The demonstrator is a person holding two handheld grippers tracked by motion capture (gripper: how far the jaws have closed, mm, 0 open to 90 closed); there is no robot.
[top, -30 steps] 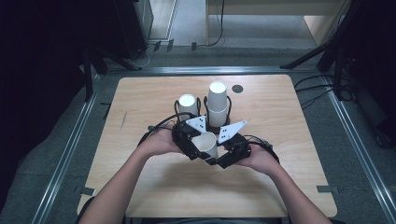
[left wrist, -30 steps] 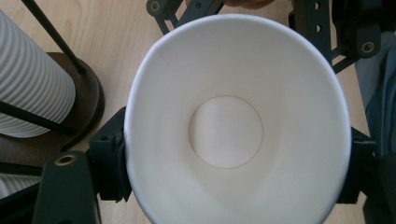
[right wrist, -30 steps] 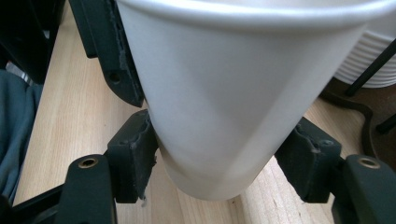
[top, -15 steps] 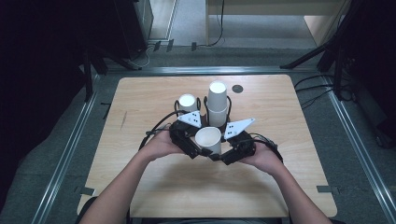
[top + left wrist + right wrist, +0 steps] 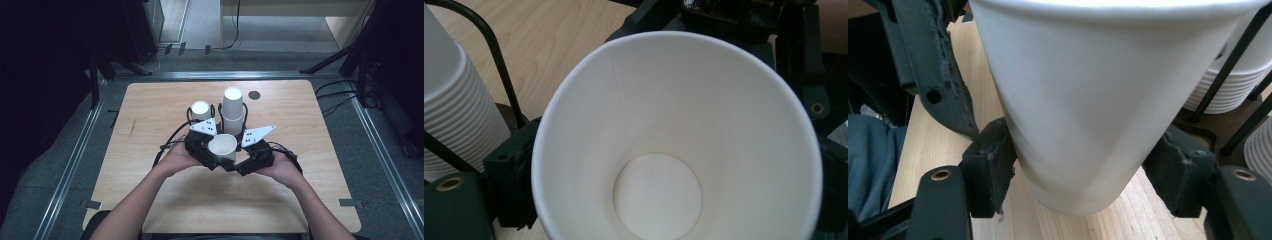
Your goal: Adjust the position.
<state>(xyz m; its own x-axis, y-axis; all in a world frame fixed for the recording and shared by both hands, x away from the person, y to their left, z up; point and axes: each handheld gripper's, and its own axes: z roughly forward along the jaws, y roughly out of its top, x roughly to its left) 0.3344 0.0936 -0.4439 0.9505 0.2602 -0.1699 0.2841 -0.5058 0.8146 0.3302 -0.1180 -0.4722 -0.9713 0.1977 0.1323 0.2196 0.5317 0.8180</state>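
A white paper cup (image 5: pixel 222 146) is held upright, mouth up, just above the middle of the table, with both grippers meeting on it. My left gripper (image 5: pixel 204 150) holds it from the left and my right gripper (image 5: pixel 254 160) from the right. In the left gripper view I look down into the empty cup (image 5: pixel 659 150), and my left gripper (image 5: pixel 669 200) has a black pad (image 5: pixel 511 192) against its wall. Seen from the right gripper, the cup (image 5: pixel 1088 100) tapers down between the two pads (image 5: pixel 989 167) of the right gripper (image 5: pixel 1083 170), its base a little above the wood.
Behind the hands a black wire holder (image 5: pixel 218 111) carries a tall stack of white cups (image 5: pixel 233 102) and a shorter stack (image 5: pixel 201 110). A small dark disc (image 5: pixel 254 95) lies at the back of the wooden table (image 5: pixel 150 115). Metal rails run along both sides.
The cup was tilted between the grippers and now stands upright with its mouth facing up. Both hands stayed near the table's middle, and the right gripper swung slightly outward.
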